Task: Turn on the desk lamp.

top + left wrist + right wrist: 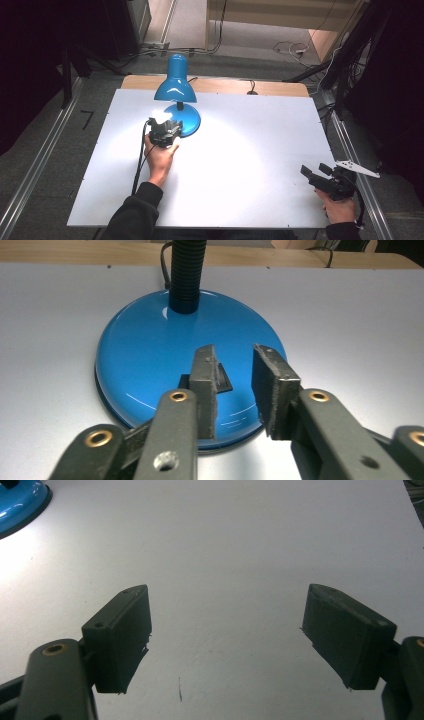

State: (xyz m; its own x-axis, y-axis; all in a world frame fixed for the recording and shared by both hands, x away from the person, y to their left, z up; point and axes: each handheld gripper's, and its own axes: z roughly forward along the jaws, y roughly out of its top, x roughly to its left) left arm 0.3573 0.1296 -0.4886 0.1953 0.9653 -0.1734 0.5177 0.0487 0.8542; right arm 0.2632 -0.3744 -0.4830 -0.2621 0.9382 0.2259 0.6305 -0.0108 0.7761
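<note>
— Blue metal desk lamp (176,90): where?
— Far left on the white table (240,150), lit. Left gripper (235,382) hovers half-spread over its base switch (223,382); right gripper (225,635) spread wide, well apart.

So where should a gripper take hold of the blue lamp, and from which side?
Probably the black ribbed neck, approached level from the person's side. It rises upright and narrow from the wide, low, glossy base, which would hardly fit between the jaws. The left gripper hovers open over that base.

Left gripper (234,390) over blue lamp base (150,365) — jaws slightly apart, straddling black switch (225,382) — white table (350,315) beneath.
</note>
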